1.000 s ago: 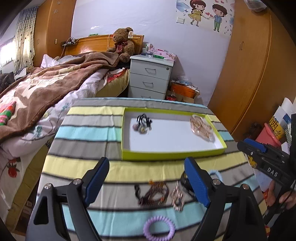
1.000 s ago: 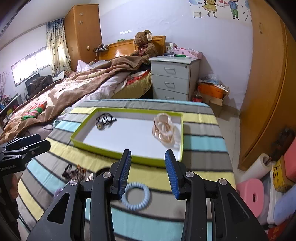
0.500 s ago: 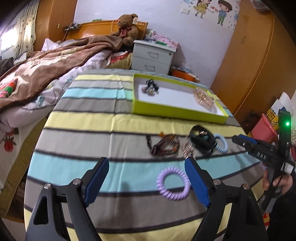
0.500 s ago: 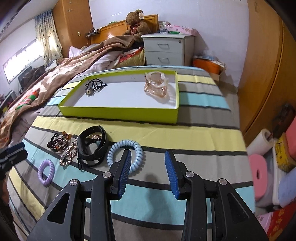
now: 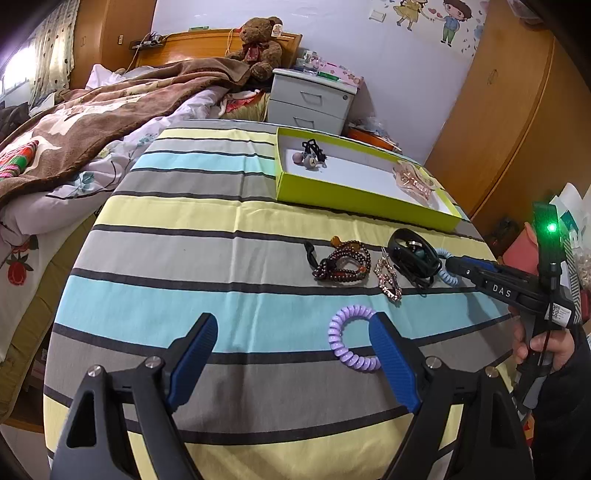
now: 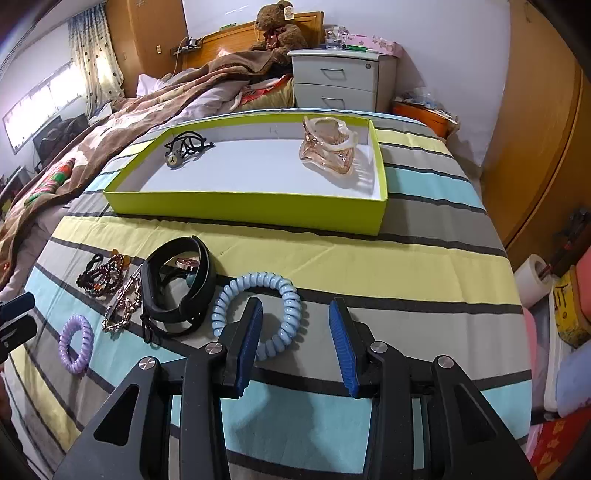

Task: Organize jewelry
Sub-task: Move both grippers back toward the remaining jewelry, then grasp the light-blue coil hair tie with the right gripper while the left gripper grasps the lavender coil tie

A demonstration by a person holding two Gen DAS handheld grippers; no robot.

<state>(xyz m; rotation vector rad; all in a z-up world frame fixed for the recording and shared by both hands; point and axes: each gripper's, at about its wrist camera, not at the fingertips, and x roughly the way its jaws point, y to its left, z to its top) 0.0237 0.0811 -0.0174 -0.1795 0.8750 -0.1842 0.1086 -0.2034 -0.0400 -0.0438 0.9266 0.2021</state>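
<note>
Readable text: white "DAS" lettering on the side of the right gripper [image 5: 458,264], seen from the left wrist view; there is a small QR-type sticker further back on its body, too small to read. A green LED is lit on its upright black module. Nothing else legible — the teddy bear [image 6: 279,26] has a tag, but I can't make out the print.

Left to right on the striped tablecloth [image 6: 369,258]:
- purple coil hair tie [image 6: 75,343], nearest the left gripper [image 5: 291,354]; its right pad overlaps the tie in the left wrist view, contact can't be confirmed
- dark beaded bracelet [image 6: 103,275]
- rhinestone hair clip [image 6: 123,308], just beside the beads
- black wristband [image 6: 179,284], touching the clip side and the blue coil
- light blue coil hair tie [image 6: 260,314], the right gripper's left pad sits inside its loop
- lime-green tray [image 6: 243,210] behind the row, holding a black hair tie with charms [image 6: 183,147] at the left end and an amber hair claw [image 6: 328,146] at the right end

Both grippers spread wide, gripping nothing.

Versus 1 s ago: both cameras have pulled back and lowered — the tray sat close in front then, and now the loose items fill the foreground. The right gripper has come down over the blue coil; the left has shifted toward the purple one. The jewelry itself hasn't moved.
</note>
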